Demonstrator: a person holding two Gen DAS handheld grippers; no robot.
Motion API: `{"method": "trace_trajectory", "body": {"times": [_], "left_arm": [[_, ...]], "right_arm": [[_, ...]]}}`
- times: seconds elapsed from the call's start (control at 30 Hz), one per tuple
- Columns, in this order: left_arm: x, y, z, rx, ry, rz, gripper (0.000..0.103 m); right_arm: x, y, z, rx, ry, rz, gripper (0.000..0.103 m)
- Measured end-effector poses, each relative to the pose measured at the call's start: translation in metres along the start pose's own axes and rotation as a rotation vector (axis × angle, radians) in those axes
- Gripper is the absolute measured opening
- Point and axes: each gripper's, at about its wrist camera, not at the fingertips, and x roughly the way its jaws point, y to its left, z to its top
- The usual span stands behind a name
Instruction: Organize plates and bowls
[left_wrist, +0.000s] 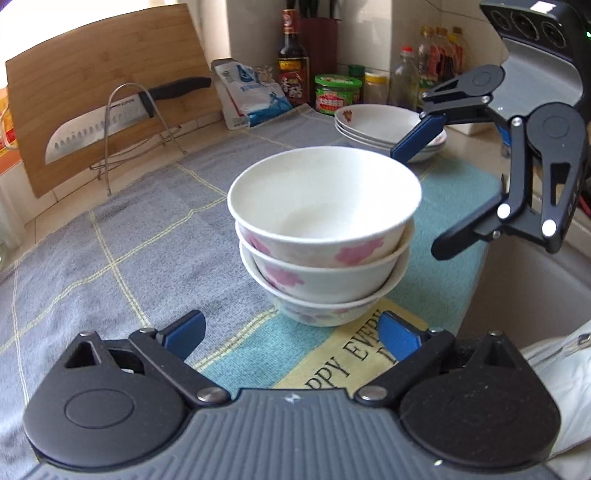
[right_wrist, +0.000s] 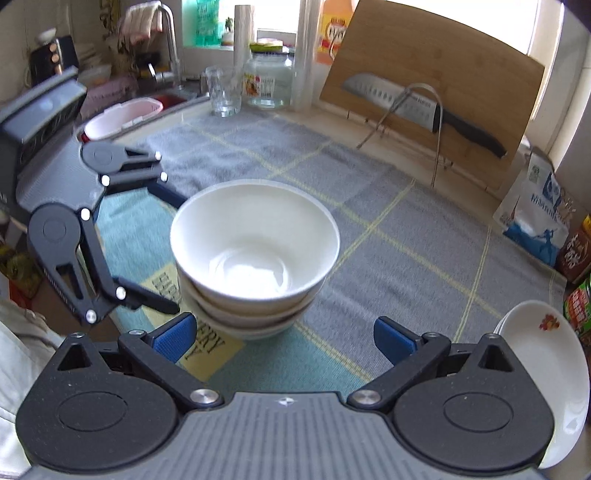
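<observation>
Three white bowls with pink flowers stand nested in one stack (left_wrist: 325, 229) on a grey and teal checked cloth (left_wrist: 110, 258). My left gripper (left_wrist: 293, 334) is open, its blue pads (left_wrist: 188, 332) just short of the stack's base, with nothing between them. My right gripper (left_wrist: 424, 195) hangs open beside the stack's right side, one blue pad in front of the plates (left_wrist: 373, 123). In the right wrist view the bowl stack (right_wrist: 255, 251) sits just ahead of the open right gripper (right_wrist: 284, 339), and the left gripper (right_wrist: 168, 253) is at its left. Stacked white plates (right_wrist: 543, 369) lie at the lower right.
A bamboo cutting board (left_wrist: 103, 74) leans on the wall behind a wire rack holding a big knife (left_wrist: 110, 122). A salt bag (left_wrist: 251, 92), sauce bottles (left_wrist: 291, 62) and a green-lidded jar (left_wrist: 337, 94) line the back. A sink (left_wrist: 535, 295) borders the cloth on the right.
</observation>
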Motion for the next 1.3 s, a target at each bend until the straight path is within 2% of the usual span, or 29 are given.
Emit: {"method": "trace_trajectory", "body": {"times": [0.17, 0.47, 0.9, 1.3], "left_arm": [[0.012, -0.001, 0.000, 0.092, 0.024, -0.078, 0.099], [0.034, 0.020, 0.004, 0.151, 0.074, -0.157, 0.096], [0.036, 0.031, 0.028, 0.277, 0.080, -0.317, 0.087], [0.043, 0.038, 0.040, 0.330, 0.112, -0.392, 0.082]], "right_arm": [[0.022, 0.002, -0.004, 0.008, 0.064, 0.008, 0.103], [0.054, -0.009, -0.004, -0.019, 0.074, 0.089, 0.103], [0.055, -0.018, 0.015, -0.128, 0.068, 0.231, 0.101], [0.060, -0.017, 0.020, -0.154, 0.087, 0.291, 0.092]]}}
